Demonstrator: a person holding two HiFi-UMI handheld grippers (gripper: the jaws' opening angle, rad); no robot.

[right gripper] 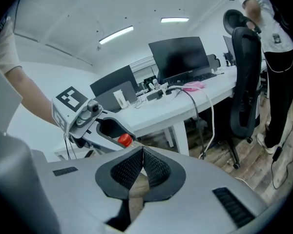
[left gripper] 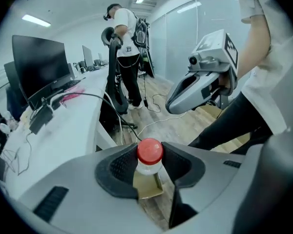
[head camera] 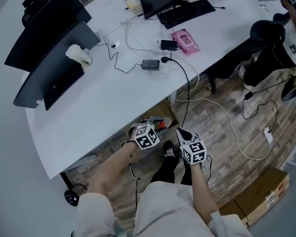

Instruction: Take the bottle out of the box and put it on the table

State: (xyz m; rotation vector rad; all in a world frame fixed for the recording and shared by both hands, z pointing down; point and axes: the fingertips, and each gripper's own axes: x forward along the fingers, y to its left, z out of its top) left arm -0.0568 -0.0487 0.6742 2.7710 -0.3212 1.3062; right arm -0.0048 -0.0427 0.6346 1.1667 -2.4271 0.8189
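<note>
Cardboard box (head camera: 164, 113) on the floor, tucked under the near edge of the white table (head camera: 103, 100) and seen in the head view alone, inside not visible. Red-capped bottle (left gripper: 149, 156) pinched at the neck between the pads of the left gripper (left gripper: 150, 168), up in the air just off that table edge, over the box as seen from above. Right gripper (right gripper: 141, 167) close beside, off the same edge, pads pressed together on nothing. From the left gripper view only: the pads' hold on the bottle neck. From the right gripper view, the red cap side-on, with the table behind it
</note>
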